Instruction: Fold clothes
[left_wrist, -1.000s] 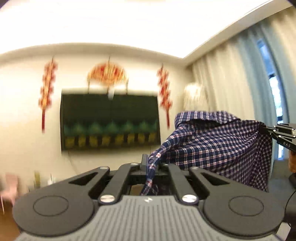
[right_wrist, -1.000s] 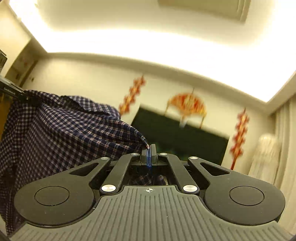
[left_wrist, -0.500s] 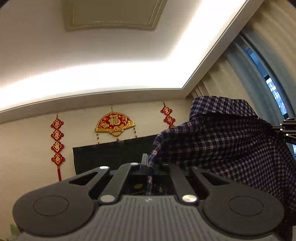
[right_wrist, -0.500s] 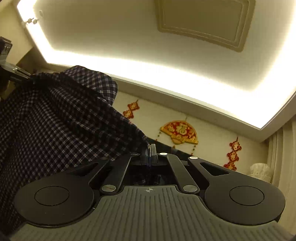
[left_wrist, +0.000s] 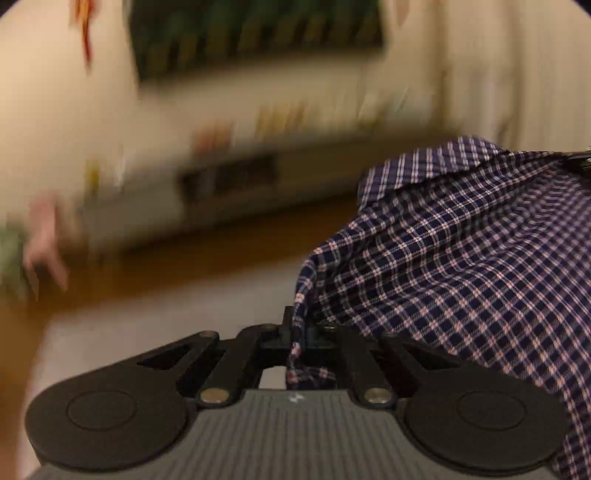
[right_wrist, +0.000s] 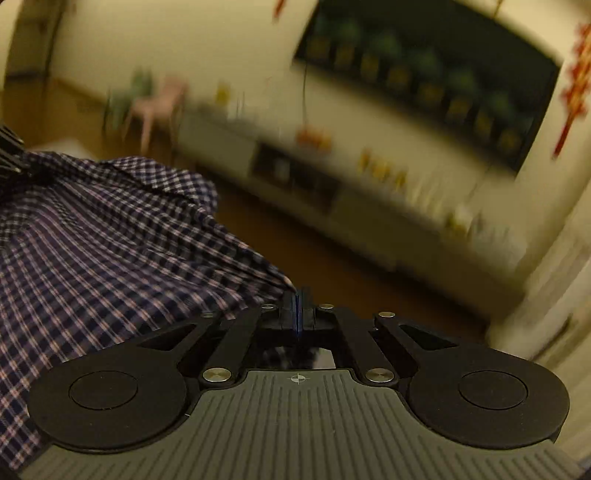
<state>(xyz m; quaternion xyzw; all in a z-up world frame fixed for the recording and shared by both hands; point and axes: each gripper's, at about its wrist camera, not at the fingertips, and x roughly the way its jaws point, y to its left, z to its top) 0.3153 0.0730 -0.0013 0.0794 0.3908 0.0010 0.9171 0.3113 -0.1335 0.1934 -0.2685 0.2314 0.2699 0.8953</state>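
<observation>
Checked shirt (left_wrist: 461, 258) stretched in mid-air between left gripper (left_wrist: 298, 328) and right gripper (right_wrist: 297, 314), both clamped tight on its edges. Behind: blurred dark wall panel (right_wrist: 424, 77), low cabinet (right_wrist: 369, 192), brown floor (left_wrist: 184, 266), pink chair (right_wrist: 159, 103).

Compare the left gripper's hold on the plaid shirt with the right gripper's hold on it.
In the left gripper a thick bunched fold of the plaid shirt is pinched and a tail hangs down behind the fingers; in the right gripper only a thin edge of the shirt shows. The cloth spreads to the right of the left gripper and to the left of the right gripper. Both are shut on the shirt, which hangs between them.
</observation>
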